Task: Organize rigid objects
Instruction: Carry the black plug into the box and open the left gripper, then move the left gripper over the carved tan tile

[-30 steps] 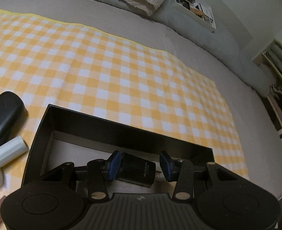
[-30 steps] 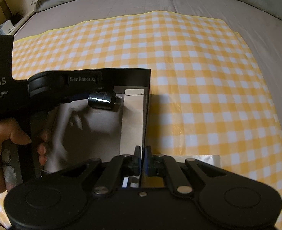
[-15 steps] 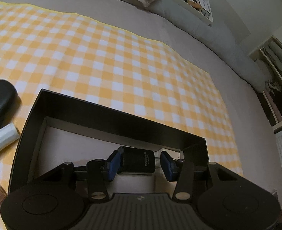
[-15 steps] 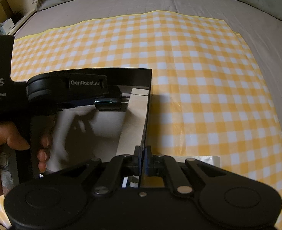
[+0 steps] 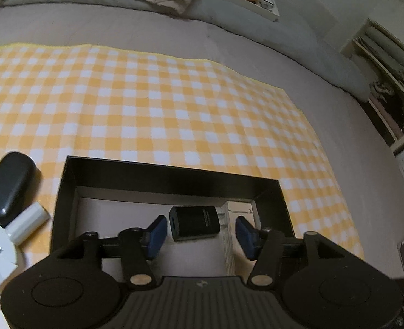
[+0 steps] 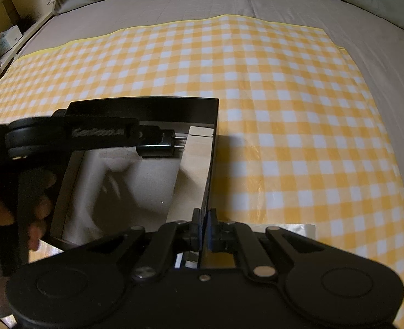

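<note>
Left gripper [image 5: 200, 233] released, blue pads apart, hovering over black box [image 5: 171, 175]. Small black adapter [image 5: 194, 227] lies on box floor between pads, untouched. Right gripper [image 6: 204, 229] clenched on box right wall. Box sits on checked cloth [image 5: 147, 104] on bed; black case [image 5: 8, 189], white roll [image 5: 27, 226] just left of box.

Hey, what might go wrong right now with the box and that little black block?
The right gripper pinches only the thin wall of the black box, so the box might tip or slide. The open left gripper hangs beside the small black block; lifting out, a finger could knock it.
</note>
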